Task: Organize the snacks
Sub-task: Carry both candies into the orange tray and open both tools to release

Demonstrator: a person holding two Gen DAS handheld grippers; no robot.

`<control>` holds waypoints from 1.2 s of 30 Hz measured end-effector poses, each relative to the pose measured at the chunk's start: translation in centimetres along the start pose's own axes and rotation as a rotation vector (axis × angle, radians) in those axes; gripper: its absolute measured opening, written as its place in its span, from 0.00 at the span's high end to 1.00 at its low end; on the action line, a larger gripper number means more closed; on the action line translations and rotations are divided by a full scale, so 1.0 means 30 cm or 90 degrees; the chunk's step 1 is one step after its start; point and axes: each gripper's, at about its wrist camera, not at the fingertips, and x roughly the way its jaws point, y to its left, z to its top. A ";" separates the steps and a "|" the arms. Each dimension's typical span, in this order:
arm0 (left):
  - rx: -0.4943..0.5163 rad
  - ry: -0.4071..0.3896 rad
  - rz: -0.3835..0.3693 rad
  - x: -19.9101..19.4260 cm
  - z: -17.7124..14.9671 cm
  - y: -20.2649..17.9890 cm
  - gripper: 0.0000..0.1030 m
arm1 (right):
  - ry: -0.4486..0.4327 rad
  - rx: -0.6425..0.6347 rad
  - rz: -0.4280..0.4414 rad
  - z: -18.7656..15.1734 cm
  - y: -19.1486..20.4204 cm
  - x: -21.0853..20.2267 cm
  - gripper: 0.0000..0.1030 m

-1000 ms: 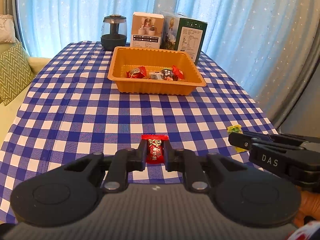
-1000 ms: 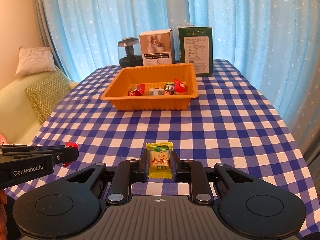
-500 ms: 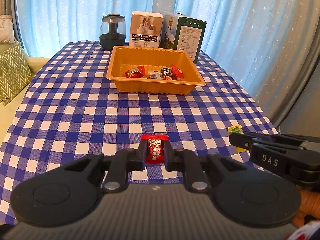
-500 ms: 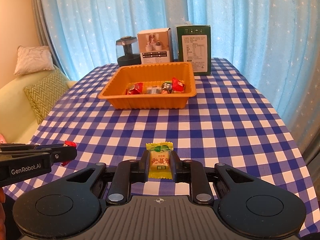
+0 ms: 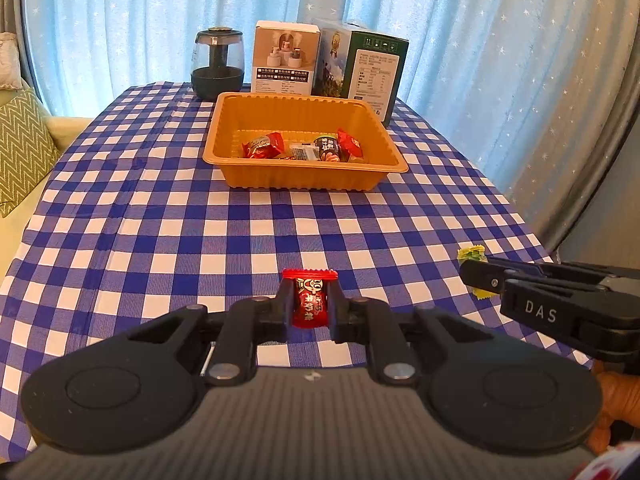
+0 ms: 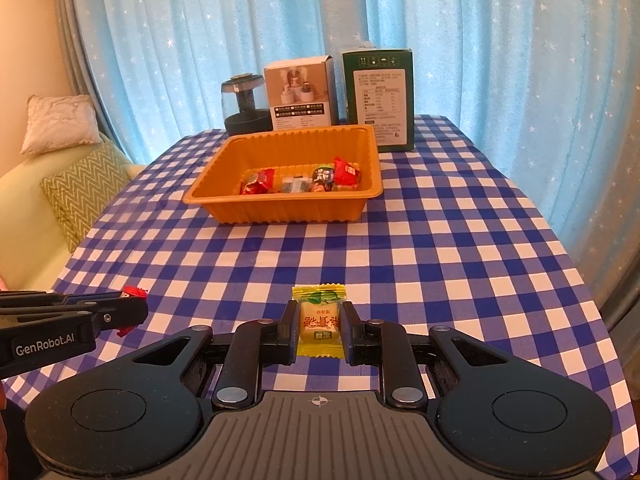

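My left gripper [image 5: 309, 300] is shut on a red wrapped candy [image 5: 308, 299], held above the checked tablecloth. My right gripper [image 6: 319, 322] is shut on a yellow-green wrapped candy [image 6: 319, 320]. Each gripper shows from the side in the other's view: the right one [image 5: 474, 272] with the yellow candy [image 5: 472, 253], the left one [image 6: 134, 308] with the red candy [image 6: 134, 292]. An orange tray [image 5: 304, 178] stands ahead at mid-table and holds several wrapped snacks [image 5: 304, 147]; it also shows in the right wrist view [image 6: 280, 210].
Behind the tray stand a dark glass jar [image 5: 218, 66], a white box [image 5: 285, 58] and a green box [image 5: 366, 72]. A sofa with a zigzag cushion [image 6: 86, 192] is to the left. Blue curtains hang behind the table.
Both grippers, each holding its candy, have moved forward a little toward the tray. The tray looks slightly nearer and lower in both views.
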 end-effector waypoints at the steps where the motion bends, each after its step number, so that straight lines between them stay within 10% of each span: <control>1: -0.001 0.000 0.000 0.000 0.000 0.000 0.86 | 0.000 0.000 -0.001 0.002 0.001 0.003 0.79; 36: 0.017 -0.026 -0.008 0.141 0.307 0.048 0.86 | -0.032 0.008 0.009 0.260 -0.069 0.141 0.79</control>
